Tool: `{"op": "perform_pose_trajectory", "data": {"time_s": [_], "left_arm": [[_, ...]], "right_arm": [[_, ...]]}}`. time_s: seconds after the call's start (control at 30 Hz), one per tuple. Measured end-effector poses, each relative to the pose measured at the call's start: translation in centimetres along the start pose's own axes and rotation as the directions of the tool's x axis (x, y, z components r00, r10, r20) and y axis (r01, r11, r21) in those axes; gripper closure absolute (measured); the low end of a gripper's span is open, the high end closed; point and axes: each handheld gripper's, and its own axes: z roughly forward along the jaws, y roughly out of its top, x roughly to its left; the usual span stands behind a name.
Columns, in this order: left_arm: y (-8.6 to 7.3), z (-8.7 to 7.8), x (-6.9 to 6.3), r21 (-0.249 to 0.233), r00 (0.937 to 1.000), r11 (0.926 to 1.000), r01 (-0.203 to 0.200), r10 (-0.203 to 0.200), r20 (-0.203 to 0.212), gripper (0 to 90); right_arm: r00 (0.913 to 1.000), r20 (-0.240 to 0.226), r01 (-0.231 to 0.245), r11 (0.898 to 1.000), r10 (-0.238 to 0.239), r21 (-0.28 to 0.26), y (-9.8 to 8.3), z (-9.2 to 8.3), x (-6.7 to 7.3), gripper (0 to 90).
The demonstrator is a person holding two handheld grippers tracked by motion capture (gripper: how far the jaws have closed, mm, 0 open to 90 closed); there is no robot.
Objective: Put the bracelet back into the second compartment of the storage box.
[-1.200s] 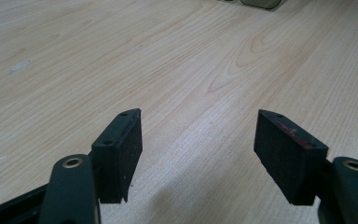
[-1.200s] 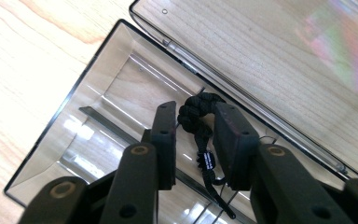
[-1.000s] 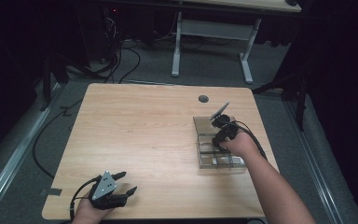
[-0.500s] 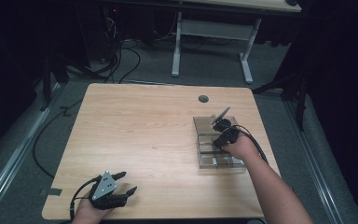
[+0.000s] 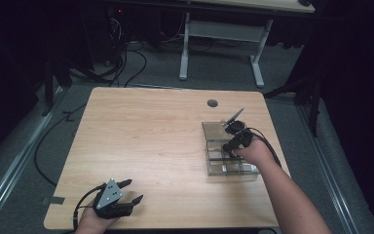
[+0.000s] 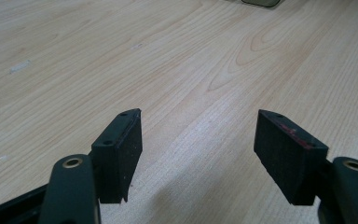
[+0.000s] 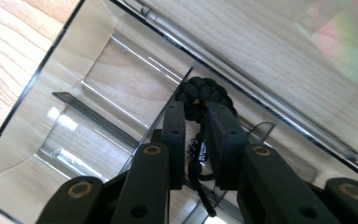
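A clear plastic organiser box with several compartments lies on the right side of the wooden table, its lid open at the far end. My right gripper reaches down into it. In the right gripper view its jaws are shut on a black braided cord, held over a compartment of the clear box. Near the table's front left corner rests my left gripper, open. The left gripper view has its two black pads wide apart over bare wood, nothing between them.
A round cable hole sits in the table near the far edge. Behind the table stands a white desk frame, with cables on the grey floor. Dark surroundings flank both sides.
My right hand has shifted slightly toward the far end of the box with the cord. The left gripper has stayed put.
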Motion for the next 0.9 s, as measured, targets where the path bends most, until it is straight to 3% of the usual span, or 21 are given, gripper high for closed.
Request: {"op": "perform_pose_trajectory", "data": {"time_s": [0.07,0.23,0.4,0.63,0.67,0.8,0.9], "left_arm": [[0.0,0.0,0.0,0.001,1.0000,1.0000,-0.001,0.001,-0.001,32.8],[0.0,0.0,0.0,0.001,1.0000,1.0000,-0.003,0.003,-0.001,32.8],[0.0,0.0,0.0,0.002,1.0000,1.0000,-0.003,0.003,0.000,32.8],[0.0,0.0,0.0,0.003,1.0000,1.0000,-0.004,0.004,-0.001,32.8],[0.0,0.0,0.0,0.003,1.0000,1.0000,-0.004,0.004,0.000,32.8],[0.0,0.0,0.0,0.004,1.0000,1.0000,-0.004,0.004,0.001,32.8],[0.0,0.0,0.0,0.004,1.0000,1.0000,-0.003,0.003,0.001,32.8]], "right_arm": [[0.9998,-0.001,-0.018,1.000,0.018,-0.003,-0.1,-0.4,0.1,77.8],[0.9999,0.011,-0.007,1.000,0.007,-0.007,0.0,-0.3,0.2,79.3],[0.9988,0.046,-0.014,1.000,0.015,-0.006,0.0,-0.2,0.2,83.6],[0.9974,0.066,-0.029,0.999,0.029,0.014,0.4,0.9,-0.4,83.7],[0.9966,0.068,-0.048,0.999,0.047,0.021,0.4,1.2,-0.2,83.8],[0.9973,0.068,-0.030,0.999,0.028,0.040,0.2,2.1,-0.3,83.6],[0.9969,0.070,-0.037,0.999,0.035,0.028,0.1,1.8,-0.3,82.3]]}}
